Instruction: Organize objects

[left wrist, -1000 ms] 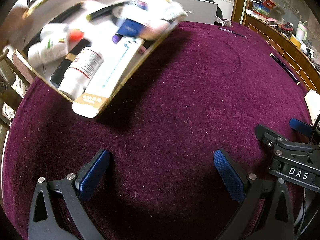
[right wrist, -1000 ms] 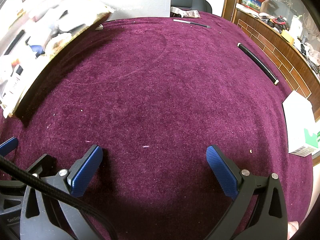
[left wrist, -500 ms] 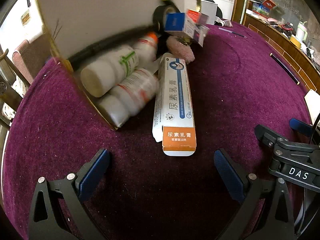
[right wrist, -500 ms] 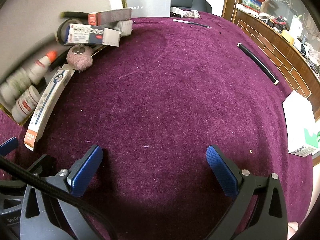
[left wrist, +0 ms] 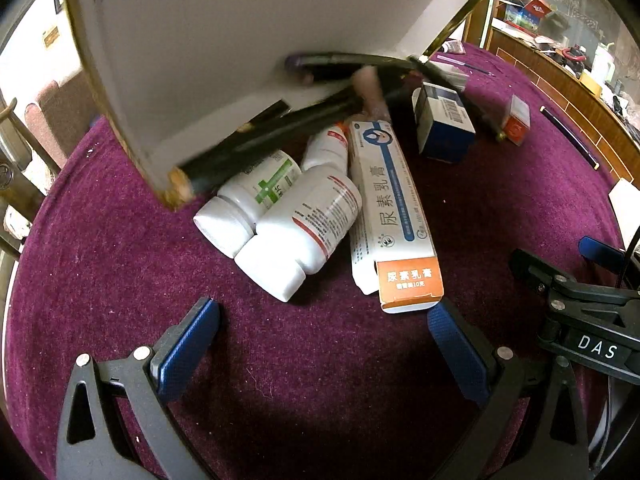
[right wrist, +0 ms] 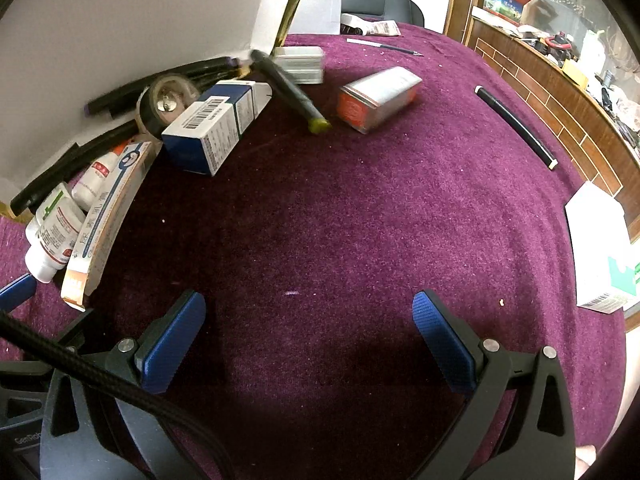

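Clearly, nothing is sorted yet: a heap of small items lies spilled on the purple cloth [left wrist: 120, 280] beneath a tilted white tray [left wrist: 224, 60] with a gold rim, whose underside fills the upper left of both views. The left gripper [left wrist: 324, 344] hovers low with its blue pads spread wide and nothing between them; the right gripper [right wrist: 308, 332] is likewise spread and empty over bare cloth. Directly ahead of the left gripper lie 2 white pill bottles [left wrist: 288, 232] side by side on their sides, caps toward the camera, and touching them on the right a long ointment box [left wrist: 390, 216] whose orange end almost meets the left gripper's right pad. The box's long axis runs roughly straight away from that gripper, so a grasp across its narrow width looks workable with little wrist turn. Farther back sit a blue-and-white carton [left wrist: 442, 128], a small orange-ended box [right wrist: 376, 100], a dark marker [right wrist: 290, 92] leaning out from the tray edge, and a tape roll [right wrist: 166, 100] against the tray. From the right gripper the whole heap lies off to the left and ahead, with the orange-ended box the closest reachable piece; the left gripper is plainly nearer the bottles and ointment box. My judgement is that the left should take the ointment box first, since it lies on the outside of the pile.
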A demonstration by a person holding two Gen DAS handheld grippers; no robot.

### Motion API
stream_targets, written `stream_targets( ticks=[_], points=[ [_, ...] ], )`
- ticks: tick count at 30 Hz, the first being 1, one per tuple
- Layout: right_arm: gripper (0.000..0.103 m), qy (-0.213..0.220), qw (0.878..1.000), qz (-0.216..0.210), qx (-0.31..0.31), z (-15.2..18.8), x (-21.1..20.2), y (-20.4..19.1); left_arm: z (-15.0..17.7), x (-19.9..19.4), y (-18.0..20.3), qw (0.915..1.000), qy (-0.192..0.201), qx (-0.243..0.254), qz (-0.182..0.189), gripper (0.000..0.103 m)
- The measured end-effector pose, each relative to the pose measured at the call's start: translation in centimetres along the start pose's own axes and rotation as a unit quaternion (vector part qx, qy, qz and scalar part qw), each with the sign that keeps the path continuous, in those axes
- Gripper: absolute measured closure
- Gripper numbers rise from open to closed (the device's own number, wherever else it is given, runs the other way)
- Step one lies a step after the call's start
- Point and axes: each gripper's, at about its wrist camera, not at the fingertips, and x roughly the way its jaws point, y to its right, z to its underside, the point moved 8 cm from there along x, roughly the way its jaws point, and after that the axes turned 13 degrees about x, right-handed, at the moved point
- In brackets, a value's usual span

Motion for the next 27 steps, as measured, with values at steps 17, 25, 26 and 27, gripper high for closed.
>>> stream_targets(
  ticks=[17,25,26,27],
  points=[
    [0.000,0.000,1.000,0.000,0.000,0.07,0.04,0.02,-0.14,0.06,0.36,1.0000,0.000,0.000,0.000,0.001],
    [0.000,0.000,1.000,0.000,0.000,0.04,0.06,0.02,-0.12,-0.08,0.79,1.0000,0.000,-0.001,0.000,0.001],
    [0.000,0.000,1.000,0.000,0.000,0.04,0.06,0.02,-0.12,-0.09,0.83,1.0000,0.000,-0.001,0.000,0.001],
    [0.000,0.000,1.000,0.000,0.000,0.03,0.06,0.01,-0.12,-0.06,0.67,1.0000,0.000,-0.001,0.000,0.001]
  ],
)
